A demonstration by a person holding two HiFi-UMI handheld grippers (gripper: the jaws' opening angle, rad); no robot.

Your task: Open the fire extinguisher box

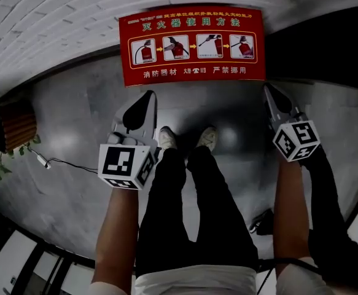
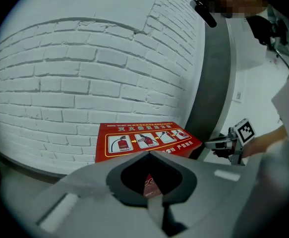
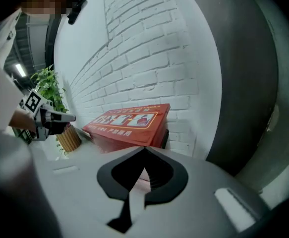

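- A white brick wall (image 1: 56, 17) meets a grey polished floor (image 1: 74, 165). A woven planter (image 1: 16, 126) sits at the floor's left edge, with a thin cable (image 1: 62, 163) trailing beside it.
- The fire extinguisher box (image 1: 194, 45) is red and stands on the floor with its back against the foot of the wall. Its lid, printed with instructions, faces up and is shut.
- The left gripper (image 1: 147, 100) points at the box's near left corner and is not touching it. Its jaws meet at the tips and hold nothing.
- The right gripper (image 1: 271, 94) hangs off the box's near right corner. It is likewise closed and empty.
- Handling, as a judgement: the box looks like stiff painted sheet, rigid and smooth, so closed tips may slide on it. The lid probably hinges along the wall side, so it should lift as a light, flat flap.
- The best hold is probably the lid's near edge, well away from the wall. No handle or latch can be made out.
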